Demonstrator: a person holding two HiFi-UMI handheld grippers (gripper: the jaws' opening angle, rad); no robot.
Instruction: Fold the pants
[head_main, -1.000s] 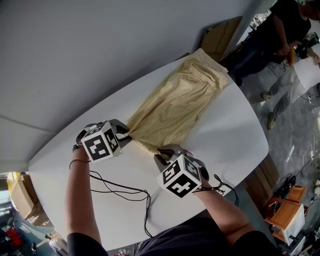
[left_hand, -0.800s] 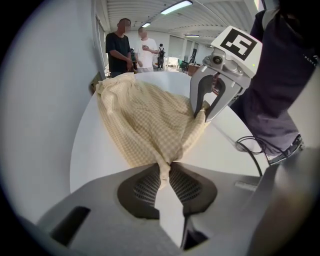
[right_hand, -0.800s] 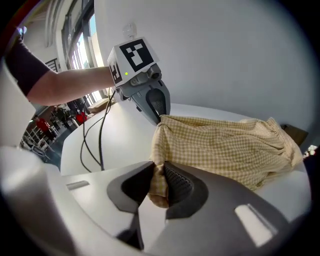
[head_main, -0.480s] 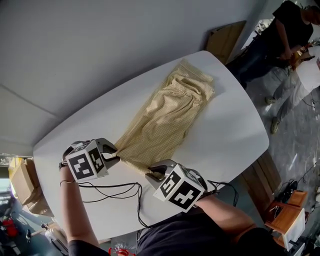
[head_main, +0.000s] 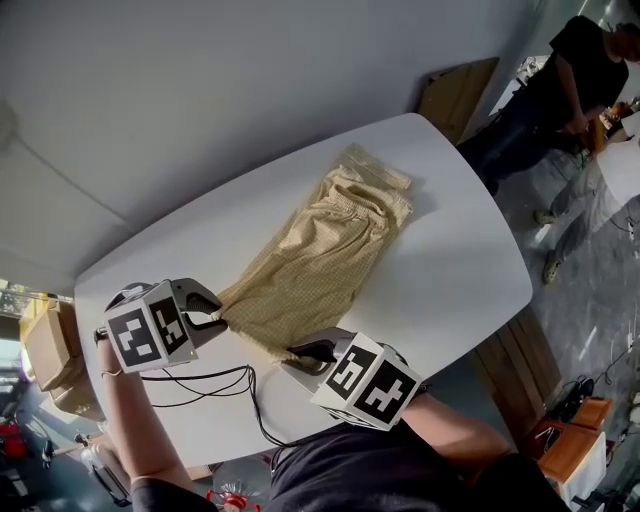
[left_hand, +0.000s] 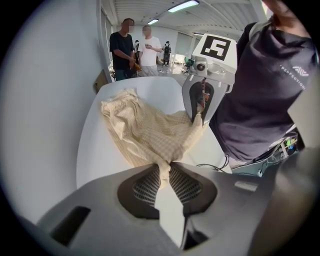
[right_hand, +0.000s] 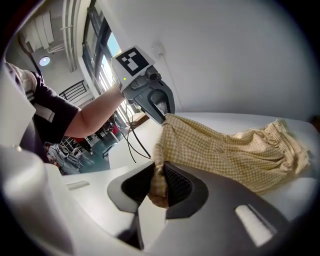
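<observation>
Head view: yellow checked pants (head_main: 325, 245) lie lengthwise on the white oval table (head_main: 455, 260), waistband at the far end, leg hems at the near end held up off the tabletop. Left gripper (head_main: 218, 312) is clamped on the left hem corner; left gripper view shows fabric pinched between its ribbed pads. Right gripper (head_main: 303, 352) is clamped on the right hem corner; right gripper view shows bunched cloth squeezed between its jaws. The hem edge spans between both grippers. Black cables (head_main: 215, 385) trail on the table near the person's arms. A brown cardboard panel (head_main: 455, 90) leans against the wall beyond the table. Two people (head_main: 560, 85) stand on the floor at far right.
</observation>
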